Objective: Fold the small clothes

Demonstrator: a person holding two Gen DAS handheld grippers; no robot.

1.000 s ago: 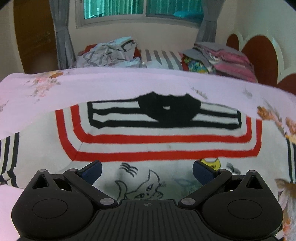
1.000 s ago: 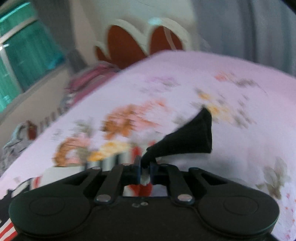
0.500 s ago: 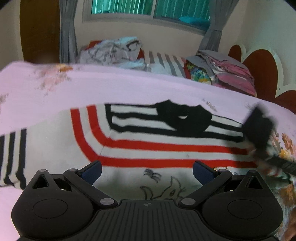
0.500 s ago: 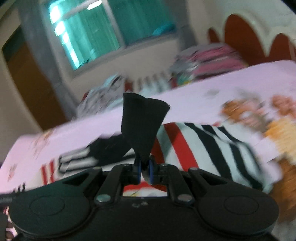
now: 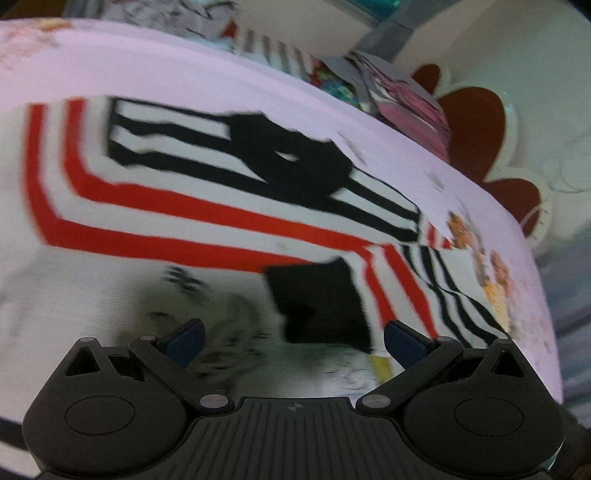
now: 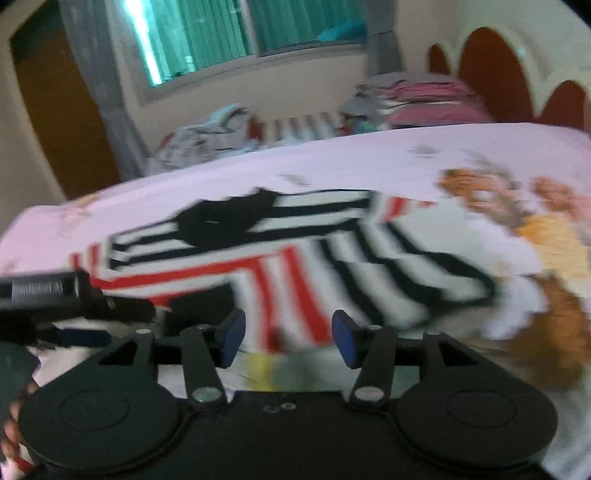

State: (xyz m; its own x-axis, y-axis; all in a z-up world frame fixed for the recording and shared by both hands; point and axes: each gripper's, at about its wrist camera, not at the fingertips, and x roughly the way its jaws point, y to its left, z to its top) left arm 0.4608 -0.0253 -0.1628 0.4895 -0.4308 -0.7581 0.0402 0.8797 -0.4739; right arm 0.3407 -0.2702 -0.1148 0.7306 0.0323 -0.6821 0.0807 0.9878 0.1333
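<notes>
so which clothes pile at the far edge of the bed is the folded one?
The pink and grey stack by the headboard: flat, layered. The grey-white heap near the curtain is crumpled.

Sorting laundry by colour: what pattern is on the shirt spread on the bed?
The shirt is white with red and black stripes and a black collar, clearest in the left wrist view.

Daylight is admitted through a teal-tinted window (image 6: 255, 33), where a vertical streak is blown out to white. The room is evenly and fairly softly lit; only a dull shadow is cast under the left gripper (image 5: 293, 341) onto the striped shirt (image 5: 207, 206). Heavy motion blur is seen in both views: the stripes and the printed drawing are smeared, and the floral bedsheet (image 6: 498, 206) is softened to blotches. Straight lines are bowed by fisheye distortion, and the corners are darkened.
</notes>
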